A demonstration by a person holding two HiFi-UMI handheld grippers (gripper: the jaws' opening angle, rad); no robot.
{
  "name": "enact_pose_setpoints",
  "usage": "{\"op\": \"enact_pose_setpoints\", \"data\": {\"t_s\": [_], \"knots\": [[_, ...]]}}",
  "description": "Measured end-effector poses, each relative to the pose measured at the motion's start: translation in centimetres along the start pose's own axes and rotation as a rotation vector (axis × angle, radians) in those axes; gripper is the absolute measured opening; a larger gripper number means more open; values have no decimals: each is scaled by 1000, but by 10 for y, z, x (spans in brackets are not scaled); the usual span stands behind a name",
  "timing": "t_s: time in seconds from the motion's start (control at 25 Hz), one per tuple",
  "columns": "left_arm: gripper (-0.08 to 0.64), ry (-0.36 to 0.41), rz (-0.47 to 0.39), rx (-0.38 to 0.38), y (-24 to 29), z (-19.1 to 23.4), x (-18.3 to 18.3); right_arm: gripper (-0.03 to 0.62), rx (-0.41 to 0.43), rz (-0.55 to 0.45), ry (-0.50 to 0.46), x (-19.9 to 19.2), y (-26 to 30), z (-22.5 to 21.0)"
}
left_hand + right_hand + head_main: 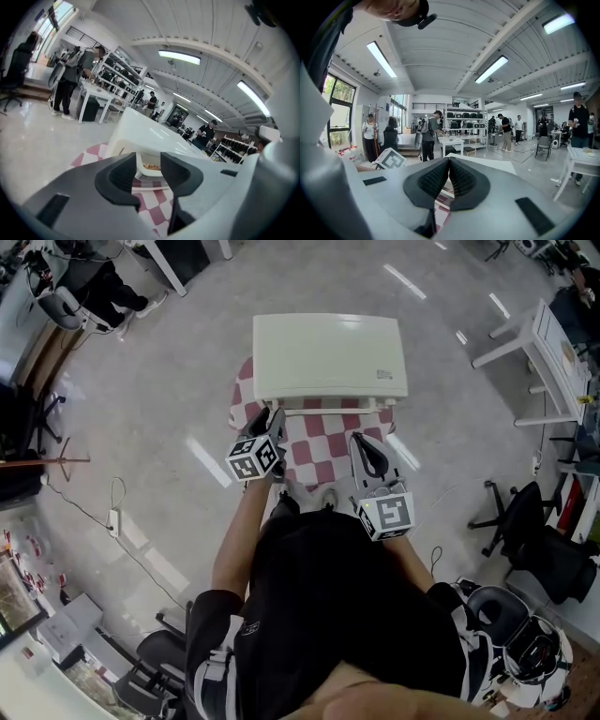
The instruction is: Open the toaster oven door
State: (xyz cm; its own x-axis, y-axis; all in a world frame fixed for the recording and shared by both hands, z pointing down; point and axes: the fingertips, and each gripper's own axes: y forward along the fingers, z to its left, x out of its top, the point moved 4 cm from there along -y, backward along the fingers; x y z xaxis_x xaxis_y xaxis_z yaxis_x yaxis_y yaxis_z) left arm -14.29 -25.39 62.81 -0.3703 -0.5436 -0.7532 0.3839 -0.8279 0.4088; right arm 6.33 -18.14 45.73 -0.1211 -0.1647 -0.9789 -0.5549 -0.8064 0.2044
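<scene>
The white toaster oven (328, 352) stands on a table under a red and white checkered cloth (323, 454); from the head view I see only its flat top and a narrow white ledge along its front. My left gripper (272, 420) is at the oven's front left corner, open, and its fingers frame the oven's front (146, 133) with nothing between them. A pale tray-like edge with something brownish shows in that gap. My right gripper (362, 444) hovers over the cloth just short of the oven's front right, shut and empty (449, 174). The oven door itself is hidden from above.
White tables (548, 352) stand at the right and a black office chair (525, 526) at the lower right. A cable with a power strip (113, 518) lies on the floor to the left. Several people stand by shelves (464, 119) far across the room.
</scene>
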Motion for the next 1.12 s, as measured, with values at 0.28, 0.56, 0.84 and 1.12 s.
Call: {"op": "enact_pose_setpoints", "data": {"t_s": [0.28, 0.56, 0.84, 1.12], "knots": [[181, -219, 102, -74, 30, 17, -12, 28, -9, -8, 2, 4, 6, 1], [163, -291, 121, -102, 34, 19, -13, 28, -31, -10, 8, 0, -1, -1], [161, -298, 97, -81, 20, 19, -28, 27, -38, 7, 12, -10, -7, -1], [149, -240, 126, 2, -9, 13, -63, 28, -40, 28, 8, -19, -14, -4]]}}
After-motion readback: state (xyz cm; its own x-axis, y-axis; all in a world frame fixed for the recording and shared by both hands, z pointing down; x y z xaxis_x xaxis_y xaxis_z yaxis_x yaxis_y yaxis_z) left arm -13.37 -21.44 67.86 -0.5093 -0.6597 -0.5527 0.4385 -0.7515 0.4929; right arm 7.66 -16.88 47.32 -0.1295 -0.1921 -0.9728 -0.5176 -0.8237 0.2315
